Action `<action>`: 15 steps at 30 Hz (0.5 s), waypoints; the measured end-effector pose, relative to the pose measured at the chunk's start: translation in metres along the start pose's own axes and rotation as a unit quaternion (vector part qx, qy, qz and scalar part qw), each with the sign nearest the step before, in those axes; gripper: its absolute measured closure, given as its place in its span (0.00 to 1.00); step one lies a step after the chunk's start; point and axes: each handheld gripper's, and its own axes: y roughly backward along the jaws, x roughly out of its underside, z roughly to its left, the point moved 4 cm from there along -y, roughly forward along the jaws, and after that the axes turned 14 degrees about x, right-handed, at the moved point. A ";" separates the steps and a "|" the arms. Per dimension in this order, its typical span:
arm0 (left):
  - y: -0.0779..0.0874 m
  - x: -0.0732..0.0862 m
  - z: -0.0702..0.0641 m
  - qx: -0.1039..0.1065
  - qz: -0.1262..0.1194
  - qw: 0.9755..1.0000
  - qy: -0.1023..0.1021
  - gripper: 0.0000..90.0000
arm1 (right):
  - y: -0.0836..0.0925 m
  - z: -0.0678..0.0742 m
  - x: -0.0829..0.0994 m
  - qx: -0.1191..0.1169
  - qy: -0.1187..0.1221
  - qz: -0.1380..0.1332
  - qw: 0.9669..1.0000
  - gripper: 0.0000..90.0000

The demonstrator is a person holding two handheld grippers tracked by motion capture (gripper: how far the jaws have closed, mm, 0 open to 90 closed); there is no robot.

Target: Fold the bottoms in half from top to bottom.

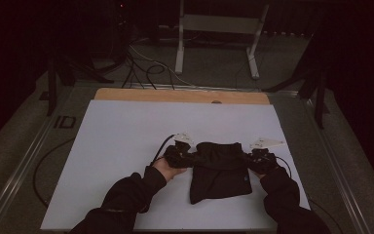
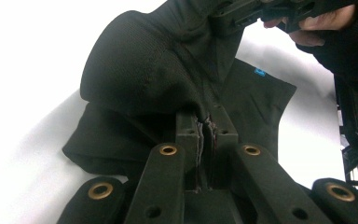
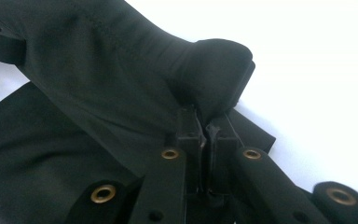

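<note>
A black cloth garment [image 1: 219, 170] lies on the white sheet [image 1: 126, 141], stretched between both grippers at its far edge. My left gripper [image 1: 187, 157] pinches the garment's left side; in the left gripper view its jaws are shut on a fold of the black cloth [image 2: 158, 79] at the left gripper [image 2: 208, 122]. My right gripper [image 1: 252, 158] holds the right side; in the right gripper view the right gripper [image 3: 204, 122] is shut on bunched black cloth [image 3: 121, 84]. A small blue tag [image 2: 259, 72] shows on the cloth.
The white sheet covers a wooden table [image 1: 175, 95], with free room on its left and far parts. Beyond the table stand a grey metal frame [image 1: 214, 29] and loose cables [image 1: 146, 68] on the floor. Metal rails [image 1: 24, 165] run along both sides.
</note>
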 end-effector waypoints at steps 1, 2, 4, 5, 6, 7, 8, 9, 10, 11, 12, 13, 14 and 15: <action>0.000 0.001 0.000 0.000 0.001 1.000 -0.001 0.96 | 0.000 0.001 0.001 -0.001 -0.004 0.001 1.000 0.96; 0.000 0.003 0.000 -0.001 0.003 1.000 -0.001 0.96 | 0.001 0.001 0.002 -0.001 0.000 0.001 1.000 0.96; -0.001 0.004 -0.001 -0.004 0.005 1.000 -0.001 0.96 | 0.002 0.002 0.003 -0.001 0.000 0.003 1.000 0.96; -0.001 0.004 -0.001 -0.004 0.005 1.000 -0.001 0.96 | 0.002 0.003 0.004 -0.002 -0.003 0.002 1.000 0.96; -0.001 0.008 -0.001 -0.007 0.008 1.000 -0.001 0.96 | 0.003 0.004 0.006 -0.004 -0.003 0.005 1.000 0.96; -0.001 0.010 -0.001 -0.008 0.009 1.000 -0.002 0.96 | 0.003 0.006 0.007 -0.004 -0.002 0.007 1.000 0.96; -0.001 0.011 -0.002 -0.007 0.009 1.000 0.001 0.96 | 0.004 0.007 0.008 -0.006 0.000 0.009 1.000 0.96; -0.001 0.012 -0.002 -0.006 0.009 1.000 0.003 0.96 | 0.004 0.008 0.009 -0.006 0.001 0.009 1.000 0.96; -0.001 0.012 -0.002 -0.006 0.009 1.000 0.003 0.96 | 0.004 0.008 0.009 -0.006 0.001 0.009 1.000 0.96; -0.002 0.015 -0.002 -0.005 0.009 1.000 0.008 0.96 | 0.005 0.010 0.010 -0.007 0.003 0.010 1.000 0.96; -0.002 0.015 -0.002 -0.005 0.009 1.000 0.008 0.96 | 0.006 0.011 0.012 -0.003 0.012 0.012 1.000 0.96; -0.002 0.017 -0.003 -0.005 0.011 1.000 0.006 0.96 | 0.006 0.012 0.012 -0.004 0.012 0.014 1.000 0.96; -0.002 0.018 -0.003 -0.005 0.013 1.000 0.009 0.96 | 0.006 0.012 0.013 -0.004 0.011 0.016 1.000 0.96; -0.003 0.019 -0.004 -0.004 0.012 1.000 0.010 0.95 | 0.005 0.012 0.015 -0.004 0.010 0.017 1.000 0.96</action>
